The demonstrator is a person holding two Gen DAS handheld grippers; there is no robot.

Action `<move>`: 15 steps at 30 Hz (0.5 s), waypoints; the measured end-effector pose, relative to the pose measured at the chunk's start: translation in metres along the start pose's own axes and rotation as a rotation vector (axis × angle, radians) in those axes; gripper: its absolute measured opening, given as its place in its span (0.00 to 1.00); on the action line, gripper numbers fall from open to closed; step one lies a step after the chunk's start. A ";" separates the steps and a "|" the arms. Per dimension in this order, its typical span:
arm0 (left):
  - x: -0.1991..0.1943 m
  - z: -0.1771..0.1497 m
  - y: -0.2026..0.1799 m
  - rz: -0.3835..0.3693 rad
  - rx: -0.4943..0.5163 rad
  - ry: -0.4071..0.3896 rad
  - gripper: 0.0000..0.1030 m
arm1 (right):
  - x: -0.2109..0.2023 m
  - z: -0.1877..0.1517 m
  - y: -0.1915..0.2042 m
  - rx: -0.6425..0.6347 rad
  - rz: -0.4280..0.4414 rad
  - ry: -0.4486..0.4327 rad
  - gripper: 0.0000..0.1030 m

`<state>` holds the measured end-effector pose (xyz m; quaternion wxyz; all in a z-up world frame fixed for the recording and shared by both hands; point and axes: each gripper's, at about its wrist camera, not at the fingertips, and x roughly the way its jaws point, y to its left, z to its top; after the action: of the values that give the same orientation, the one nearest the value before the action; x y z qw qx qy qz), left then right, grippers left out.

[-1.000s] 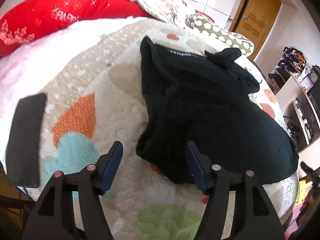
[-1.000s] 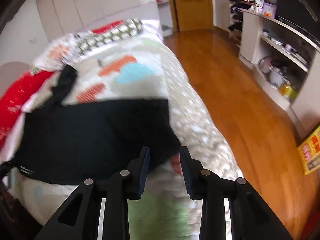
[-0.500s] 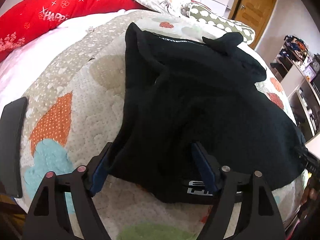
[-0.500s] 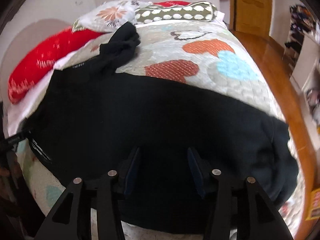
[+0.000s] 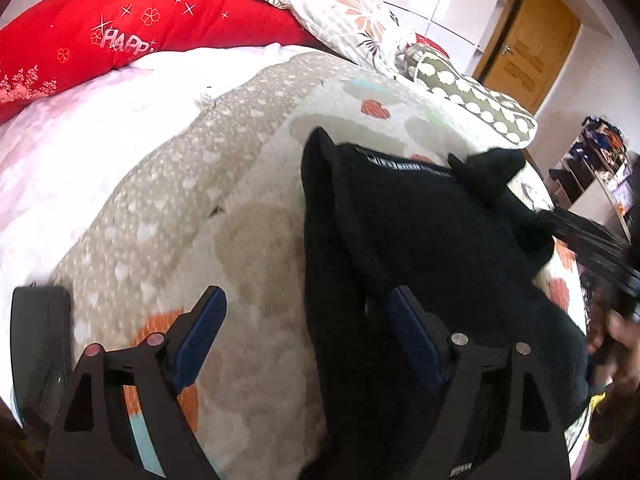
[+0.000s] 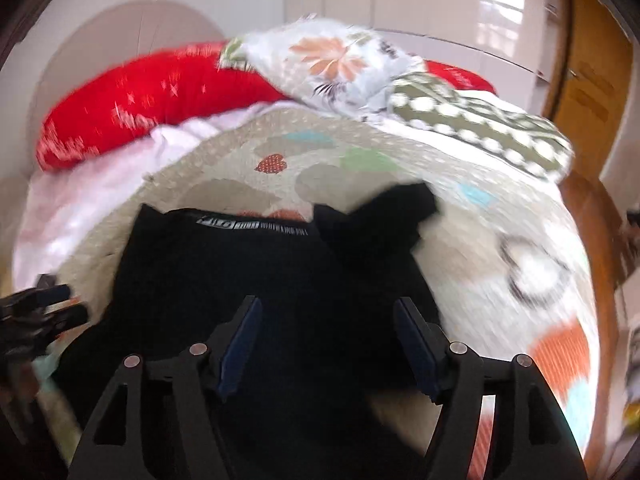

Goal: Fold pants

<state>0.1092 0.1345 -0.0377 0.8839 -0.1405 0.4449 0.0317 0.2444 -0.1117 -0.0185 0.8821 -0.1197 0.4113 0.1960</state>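
Black pants [image 5: 400, 248] lie rumpled on a patterned quilt [image 5: 224, 208], waistband with white lettering at the far end [image 6: 256, 226]. My left gripper [image 5: 306, 320] is open over the pants' left edge; its right finger is above the cloth, its left finger above the quilt. My right gripper [image 6: 328, 332] is open above the middle of the pants [image 6: 240, 272] and holds nothing. A bunched part of the pants [image 6: 384, 216] sticks up at the far right. The other gripper shows blurred at the left edge of the right wrist view [image 6: 36, 312].
A red bolster [image 5: 120, 36], a floral pillow [image 5: 352, 20] and a dotted pillow [image 5: 472, 96] lie at the head of the bed. A dark flat object [image 5: 40, 344] lies at the left bed edge. A wooden door [image 5: 524, 60] and shelves [image 5: 600, 168] stand to the right.
Both grippers have moved forward along the pants toward the waistband end. The right gripper has opened wider. The left gripper has shifted left, now straddling the pants' left edge.
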 end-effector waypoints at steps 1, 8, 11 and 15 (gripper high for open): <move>0.002 0.001 0.000 -0.002 -0.004 0.001 0.82 | 0.019 0.007 0.003 -0.020 -0.027 0.020 0.68; 0.012 0.011 -0.001 0.002 0.034 0.007 0.82 | 0.017 -0.001 -0.079 0.284 0.058 -0.011 0.10; 0.019 0.018 -0.002 -0.003 0.037 0.015 0.82 | -0.036 -0.035 -0.150 0.492 0.004 -0.126 0.10; 0.026 0.030 -0.006 -0.053 0.031 0.014 0.82 | -0.073 -0.083 -0.216 0.590 -0.171 -0.068 0.34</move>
<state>0.1492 0.1355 -0.0402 0.8833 -0.1384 0.4479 0.0004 0.2409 -0.3541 -0.0040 0.9053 0.1139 0.4091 -0.0029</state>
